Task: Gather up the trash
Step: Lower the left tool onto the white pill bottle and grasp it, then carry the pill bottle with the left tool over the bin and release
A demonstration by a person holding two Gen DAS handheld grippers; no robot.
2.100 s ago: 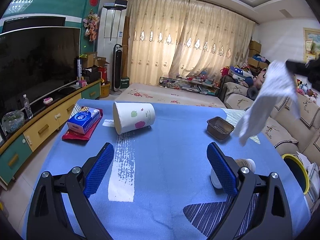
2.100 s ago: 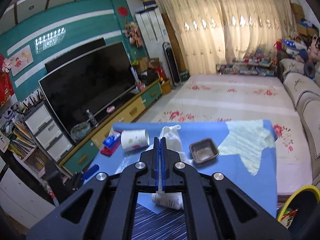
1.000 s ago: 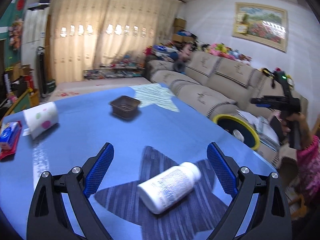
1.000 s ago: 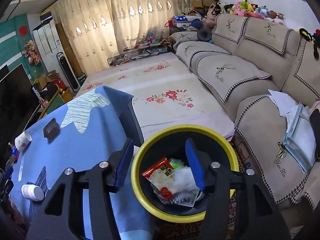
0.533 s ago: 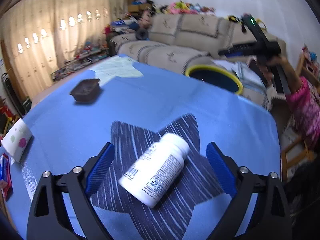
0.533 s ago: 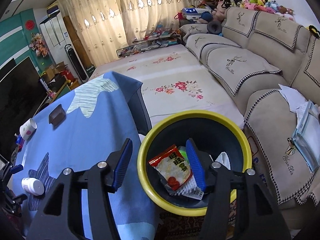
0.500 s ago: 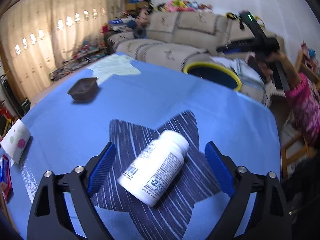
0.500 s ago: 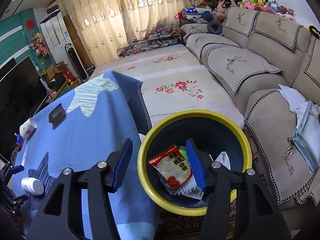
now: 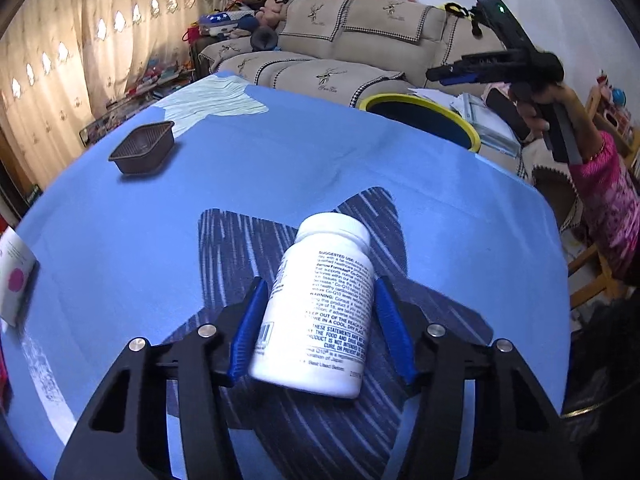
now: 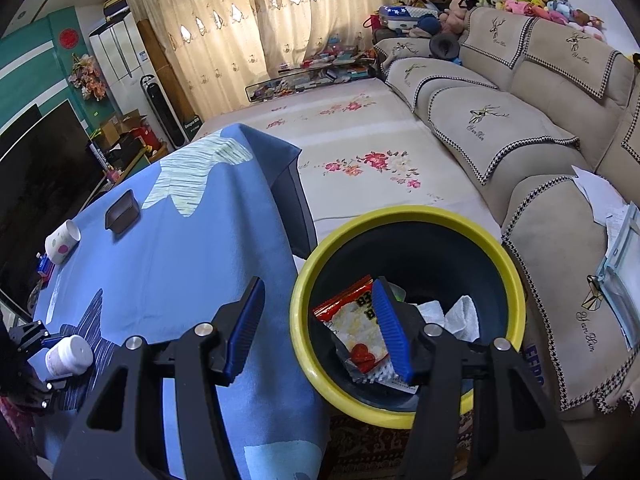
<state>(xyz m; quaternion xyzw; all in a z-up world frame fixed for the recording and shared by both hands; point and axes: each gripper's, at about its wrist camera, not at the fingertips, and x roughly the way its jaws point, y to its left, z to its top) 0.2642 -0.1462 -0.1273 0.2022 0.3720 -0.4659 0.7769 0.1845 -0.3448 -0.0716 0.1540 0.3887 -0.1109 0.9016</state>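
Left wrist view: the left gripper (image 9: 318, 322) has its 2 blue fingers (image 9: 250, 326) on both sides of a white bottle (image 9: 320, 312). The bottle lies on its side on the dark striped patch of the blue table (image 9: 280, 168), near the table's near edge. Its cap points away from the camera. The fingers look very close to the bottle, but I cannot tell for sure if they squeeze it yet. To do this well, I think the fingers should close gently on the wide middle of the bottle. It is round and smooth, so it may roll or slip out. A brown tray (image 9: 143, 152) sits near the far left edge. The yellow bin (image 9: 424, 114) stands just past the far right edge. The right gripper (image 9: 460, 74) hangs in the air above the bin.

Right wrist view: the right gripper (image 10: 318, 326) is spread wide and holds nothing. It hovers over the yellow bin (image 10: 304, 300), which stands on the floor beside the table (image 10: 192, 240). A snack bag (image 10: 354, 328) and white paper (image 10: 460, 318) lie inside the bin. The white bottle (image 10: 69, 354) shows at the table's near left corner, between the left gripper's fingers. A cup (image 10: 62, 237) lies near the far left edge. Next, I think the bottle should be lifted straight up and carried over to the bin.
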